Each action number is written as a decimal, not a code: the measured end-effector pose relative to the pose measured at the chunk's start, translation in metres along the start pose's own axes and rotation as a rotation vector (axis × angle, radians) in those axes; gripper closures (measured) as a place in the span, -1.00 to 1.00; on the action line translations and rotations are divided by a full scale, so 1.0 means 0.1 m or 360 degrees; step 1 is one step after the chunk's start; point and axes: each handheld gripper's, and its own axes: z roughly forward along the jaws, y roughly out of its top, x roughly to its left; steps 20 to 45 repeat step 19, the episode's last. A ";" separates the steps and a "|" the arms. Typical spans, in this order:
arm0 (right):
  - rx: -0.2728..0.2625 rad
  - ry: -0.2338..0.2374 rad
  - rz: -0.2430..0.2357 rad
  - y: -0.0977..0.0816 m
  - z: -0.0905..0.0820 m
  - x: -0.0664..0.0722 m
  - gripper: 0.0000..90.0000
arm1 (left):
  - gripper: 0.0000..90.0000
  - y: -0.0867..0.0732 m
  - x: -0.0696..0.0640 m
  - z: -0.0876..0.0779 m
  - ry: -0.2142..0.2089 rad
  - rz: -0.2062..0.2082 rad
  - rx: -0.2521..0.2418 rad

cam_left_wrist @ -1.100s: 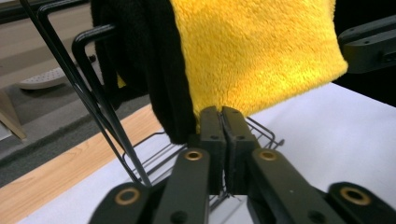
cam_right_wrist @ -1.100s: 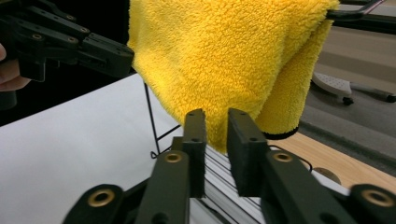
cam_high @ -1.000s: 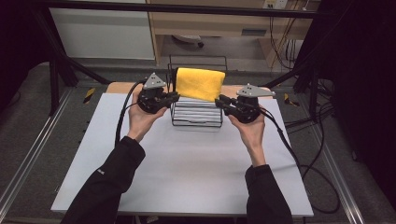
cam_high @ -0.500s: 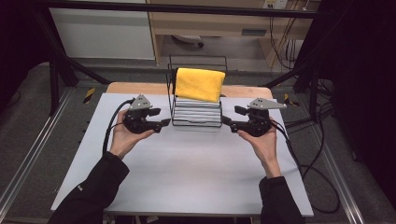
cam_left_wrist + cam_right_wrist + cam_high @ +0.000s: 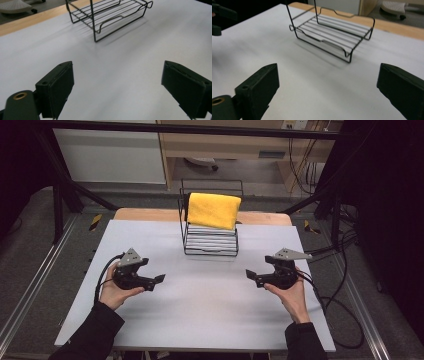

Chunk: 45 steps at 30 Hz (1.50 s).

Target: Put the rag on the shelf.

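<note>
Gaping wide, the left gripper (image 5: 159,280) sits in the person's left hand (image 5: 116,292) low over the white table (image 5: 210,315), well to the near left of the wire rack (image 5: 210,242). In the left gripper view its two black jaws stand far apart with bare tabletop between them; they pinch nothing and touch nothing. The right gripper (image 5: 249,275), carried in the right hand (image 5: 290,295) on the opposite side, is spread just as wide, and the right gripper view shows the same empty gap over the white surface. Both grippers point inward toward each other across the table, well apart from the rack and from one another. A black cable loops back from each gripper toward the person's forearm.

The black wire rack stands upright at the far middle of the table, near the wooden edge strip (image 5: 150,214). It has two tiers: a lower shelf of parallel wires, seen bare in both gripper views (image 5: 110,17) (image 5: 332,32), and an upper level where a folded yellow cloth (image 5: 213,210) lies draped, its front edge hanging slightly over the lower shelf. The cloth looks thick and neatly squared.
</note>
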 end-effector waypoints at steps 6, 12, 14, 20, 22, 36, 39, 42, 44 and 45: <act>0.0070 -0.0007 0.0054 -0.37 -0.04 -0.09 -0.97 | -0.79 -0.30 0.05 -0.08 -0.0001 -0.0075 0.0000; 0.0128 -0.0011 0.0095 -0.66 -0.12 -0.16 -0.98 | -0.78 -0.52 0.08 -0.10 0.0018 -0.0082 0.0026; 0.0124 -0.0008 0.0103 -0.71 -0.14 -0.16 -0.98 | -0.78 -0.56 0.09 -0.11 0.0028 -0.0069 0.0038; 0.0111 -0.0005 0.0116 -0.74 -0.18 -0.16 -0.98 | -0.77 -0.61 0.06 -0.11 0.0034 -0.0054 0.0044; 0.0111 -0.0005 0.0116 -0.74 -0.18 -0.16 -0.98 | -0.77 -0.61 0.06 -0.11 0.0034 -0.0054 0.0044; 0.0111 -0.0005 0.0116 -0.74 -0.18 -0.16 -0.98 | -0.77 -0.61 0.06 -0.11 0.0034 -0.0054 0.0044; 0.0111 -0.0005 0.0116 -0.74 -0.18 -0.16 -0.98 | -0.77 -0.61 0.06 -0.11 0.0034 -0.0054 0.0044; 0.0111 -0.0005 0.0116 -0.74 -0.18 -0.16 -0.98 | -0.77 -0.61 0.06 -0.11 0.0034 -0.0054 0.0044; 0.0111 -0.0005 0.0116 -0.74 -0.18 -0.16 -0.98 | -0.77 -0.61 0.06 -0.11 0.0034 -0.0054 0.0044; 0.0111 -0.0005 0.0116 -0.74 -0.18 -0.16 -0.98 | -0.77 -0.61 0.06 -0.11 0.0034 -0.0054 0.0044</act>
